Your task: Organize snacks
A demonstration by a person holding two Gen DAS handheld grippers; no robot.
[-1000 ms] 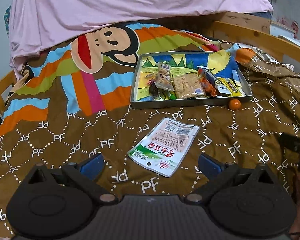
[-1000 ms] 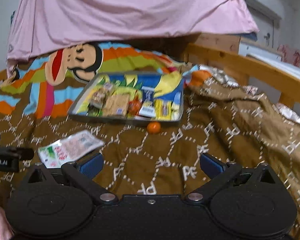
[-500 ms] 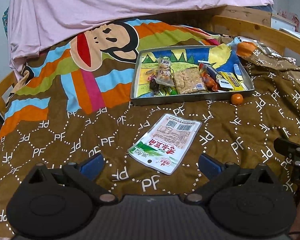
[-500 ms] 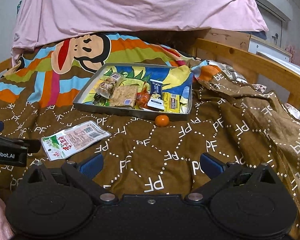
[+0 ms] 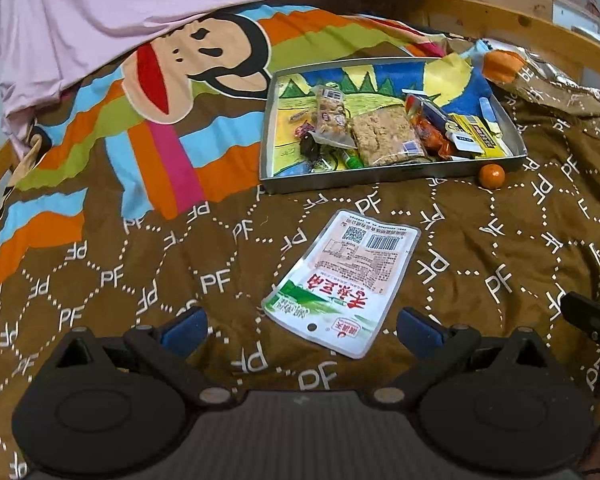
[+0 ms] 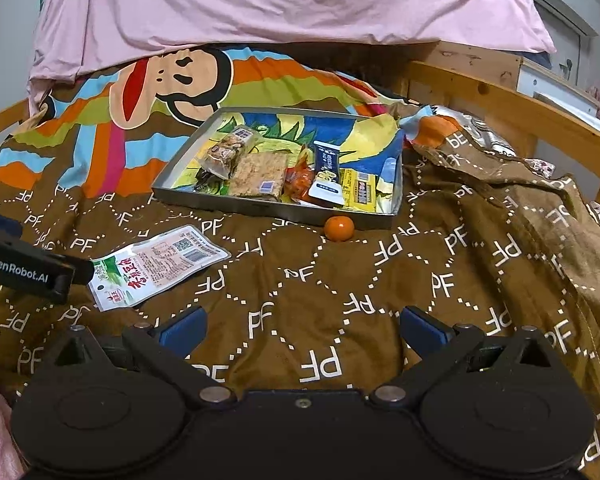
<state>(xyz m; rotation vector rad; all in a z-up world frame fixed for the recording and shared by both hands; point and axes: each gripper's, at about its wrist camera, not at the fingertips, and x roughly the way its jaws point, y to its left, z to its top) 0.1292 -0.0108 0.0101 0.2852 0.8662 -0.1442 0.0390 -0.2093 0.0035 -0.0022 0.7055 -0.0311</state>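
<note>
Flat green-and-white plastic snack pouch lies on the bed at 12 o'clock of the left claw, long axis toward 1 o'clock. Left nearer. Both claws, right claw included, gape empty.

Left hand-held gripper spread wide, empty; right hand-held gripper same.

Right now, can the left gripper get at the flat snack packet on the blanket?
Probably yes. The left gripper is open, and the flat snack packet lies flat on the blanket just ahead, nothing between them. Its flatness may make pinching awkward.
</note>
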